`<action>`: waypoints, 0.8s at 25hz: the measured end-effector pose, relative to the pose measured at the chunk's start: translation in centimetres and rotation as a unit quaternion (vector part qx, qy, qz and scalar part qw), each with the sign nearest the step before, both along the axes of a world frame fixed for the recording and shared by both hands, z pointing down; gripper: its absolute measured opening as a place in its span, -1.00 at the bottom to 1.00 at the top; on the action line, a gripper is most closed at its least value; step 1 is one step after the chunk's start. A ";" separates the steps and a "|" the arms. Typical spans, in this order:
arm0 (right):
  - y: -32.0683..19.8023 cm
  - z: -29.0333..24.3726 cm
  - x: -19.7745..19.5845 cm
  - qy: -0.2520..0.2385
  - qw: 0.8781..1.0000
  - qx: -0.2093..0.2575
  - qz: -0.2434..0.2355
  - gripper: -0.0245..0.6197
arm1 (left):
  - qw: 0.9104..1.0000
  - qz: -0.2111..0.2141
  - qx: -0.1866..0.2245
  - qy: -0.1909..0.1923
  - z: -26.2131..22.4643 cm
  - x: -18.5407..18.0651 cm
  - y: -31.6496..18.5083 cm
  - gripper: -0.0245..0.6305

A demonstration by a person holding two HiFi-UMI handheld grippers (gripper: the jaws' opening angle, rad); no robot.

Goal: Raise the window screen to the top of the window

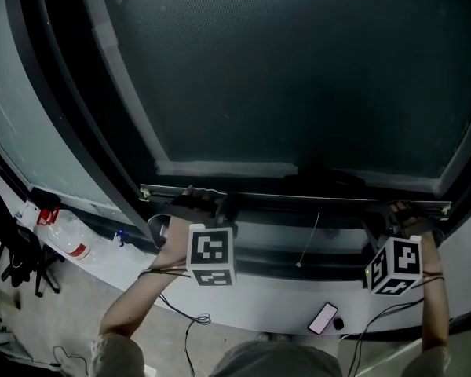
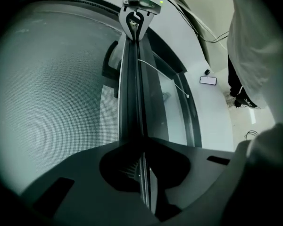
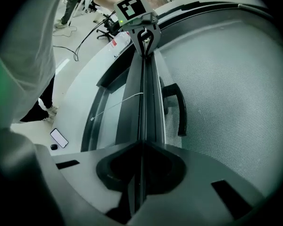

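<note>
Grey mesh of the window screen (image 1: 298,69) filled the pane beyond both pairs of jaws. Its bottom bar (image 1: 298,200) lay low, just above the white ledge (image 1: 243,309), so by my reading the raising had not begun: both grips were taken, and the whole lift to the top of the window was left to do. The left gripper (image 2: 142,150) had its jaws drawn narrow, with the bar running straight out between them and the pads pressed on its two faces. The right gripper (image 3: 141,149) gripped the same bar near its other end, jaws equally narrow and the bar edge-on in the gap. A dark curved handle (image 3: 179,109) sat on the mesh side of the bar, ahead of the right jaws and just to their right. A thin white cord (image 1: 308,242) hung from the bar between the two grippers, well ahead of either pair of jaws. Both forearms reached forward and apart, the left forearm (image 1: 141,289) angled in from the lower left and the right forearm (image 1: 432,305) nearly straight up the picture. Each gripper tipped downward onto the bar, its marker cube turned up toward the head camera. A phone (image 1: 323,317) lay on the ledge behind the jaws, near the person, clear of the lift
</note>
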State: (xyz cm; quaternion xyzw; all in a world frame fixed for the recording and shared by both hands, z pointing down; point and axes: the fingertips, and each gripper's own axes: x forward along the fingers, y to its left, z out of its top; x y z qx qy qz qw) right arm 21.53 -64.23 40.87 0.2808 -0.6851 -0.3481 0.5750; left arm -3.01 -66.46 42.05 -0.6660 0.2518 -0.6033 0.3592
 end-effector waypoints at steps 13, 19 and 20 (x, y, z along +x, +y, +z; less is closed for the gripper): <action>0.4 -0.1 -0.3 -0.029 0.981 -0.188 0.041 -0.87 | 0.986 -0.028 -0.161 -0.014 0.5 -0.2 0.5 -0.87; 0.3 -0.1 -0.2 -0.016 0.977 -0.206 0.045 -0.87 | 0.982 -0.023 -0.185 0.018 0.5 -0.1 0.4 -0.87; 0.2 -0.2 -0.3 -0.014 0.979 -0.198 0.045 -0.87 | 0.984 -0.027 -0.177 0.010 0.5 -0.2 0.3 -0.87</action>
